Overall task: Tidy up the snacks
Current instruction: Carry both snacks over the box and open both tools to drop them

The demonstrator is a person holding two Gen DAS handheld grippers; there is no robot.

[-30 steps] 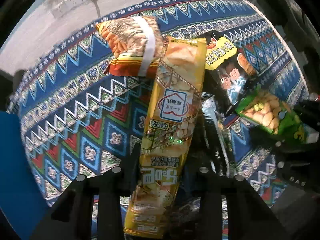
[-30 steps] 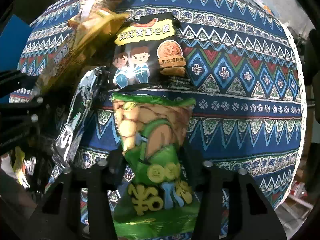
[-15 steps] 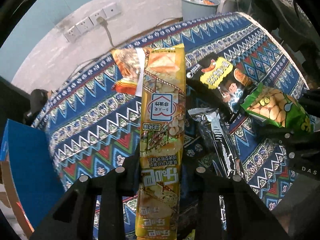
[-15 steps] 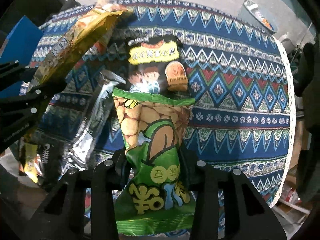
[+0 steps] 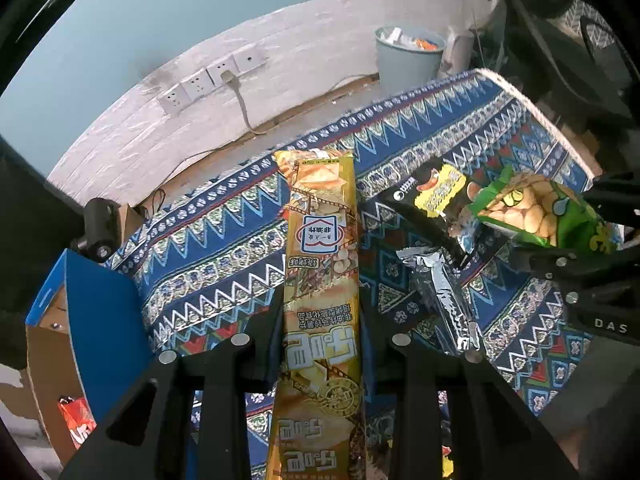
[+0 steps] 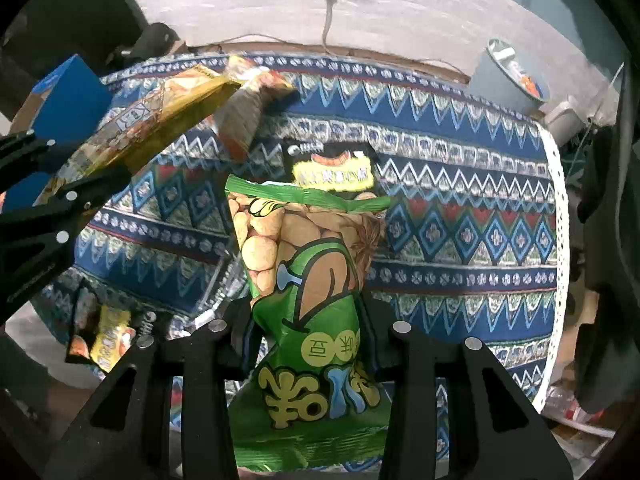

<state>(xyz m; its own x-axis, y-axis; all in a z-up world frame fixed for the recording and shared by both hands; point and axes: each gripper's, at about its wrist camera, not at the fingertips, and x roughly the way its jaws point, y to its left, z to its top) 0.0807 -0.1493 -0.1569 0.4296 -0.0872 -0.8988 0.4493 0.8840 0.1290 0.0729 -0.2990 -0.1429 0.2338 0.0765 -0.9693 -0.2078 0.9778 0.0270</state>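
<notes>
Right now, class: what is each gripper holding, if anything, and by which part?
The left gripper pinches the long yellow snack pack across its lower middle. The right gripper squeezes the green peanut bag at its waist.

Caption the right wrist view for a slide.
Right gripper lifts a green snack bag above the patterned tablecloth.

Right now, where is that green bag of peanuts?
The green peanut bag is pinched in the right gripper, held above the patterned tablecloth, just in front of the black snack packet.
</notes>
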